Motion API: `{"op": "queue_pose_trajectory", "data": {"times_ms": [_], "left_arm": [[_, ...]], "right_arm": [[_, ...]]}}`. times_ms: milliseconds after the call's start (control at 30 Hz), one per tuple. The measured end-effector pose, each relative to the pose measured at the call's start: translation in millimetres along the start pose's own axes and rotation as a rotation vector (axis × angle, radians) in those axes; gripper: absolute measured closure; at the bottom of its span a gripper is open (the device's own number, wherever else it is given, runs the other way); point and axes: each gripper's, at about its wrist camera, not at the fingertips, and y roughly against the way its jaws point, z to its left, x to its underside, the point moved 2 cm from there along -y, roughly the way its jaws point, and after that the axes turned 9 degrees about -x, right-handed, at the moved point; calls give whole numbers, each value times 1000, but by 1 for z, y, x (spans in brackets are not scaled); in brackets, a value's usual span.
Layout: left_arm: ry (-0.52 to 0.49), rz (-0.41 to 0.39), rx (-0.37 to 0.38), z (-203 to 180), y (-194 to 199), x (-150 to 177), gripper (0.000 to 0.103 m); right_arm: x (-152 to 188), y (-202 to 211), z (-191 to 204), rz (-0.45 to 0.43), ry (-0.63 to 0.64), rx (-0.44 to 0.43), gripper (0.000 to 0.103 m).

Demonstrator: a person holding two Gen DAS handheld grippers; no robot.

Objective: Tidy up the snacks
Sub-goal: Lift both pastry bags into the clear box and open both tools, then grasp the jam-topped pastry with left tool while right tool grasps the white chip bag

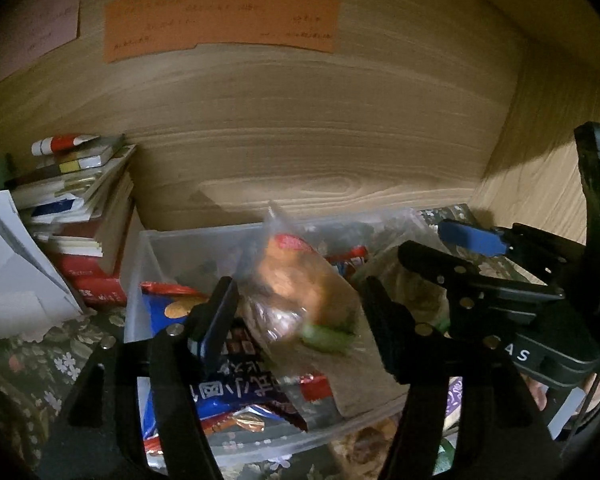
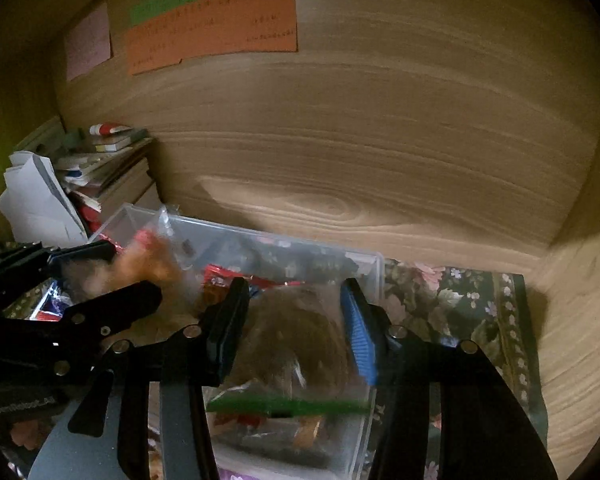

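Left wrist view: blurred clear snack bag (image 1: pixel 300 284) between wide-open left tool (image 1: pixel 300 312) fingers, grip unclear, above bin (image 1: pixel 140 264).

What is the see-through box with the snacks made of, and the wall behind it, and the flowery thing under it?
The see-through snack box looks like clear, slightly frosted plastic: you can see packets through its walls. The brown wall behind it looks like wood or wood-patterned board, matte, with wavy grain lines. The dark flowery covering underneath seems to be printed cloth, though it could be vinyl; it is too dim to tell.
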Motion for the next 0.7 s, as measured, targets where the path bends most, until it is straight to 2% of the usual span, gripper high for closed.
{"op": "queue_pose_trajectory", "data": {"times_ms": [133, 333, 500, 700], "left_arm": [[3, -34, -1, 1, 16, 1, 31], [7, -95, 15, 4, 61, 6, 28], [-18, -149, 5, 3, 100, 22, 18], [-17, -133, 18, 6, 127, 53, 13]], "right_arm": [[0, 14, -1, -22, 0, 3, 46], [1, 47, 4, -75, -7, -12, 43], [14, 84, 14, -120, -4, -26, 37], [42, 105, 27, -135, -38, -49, 27]]}}
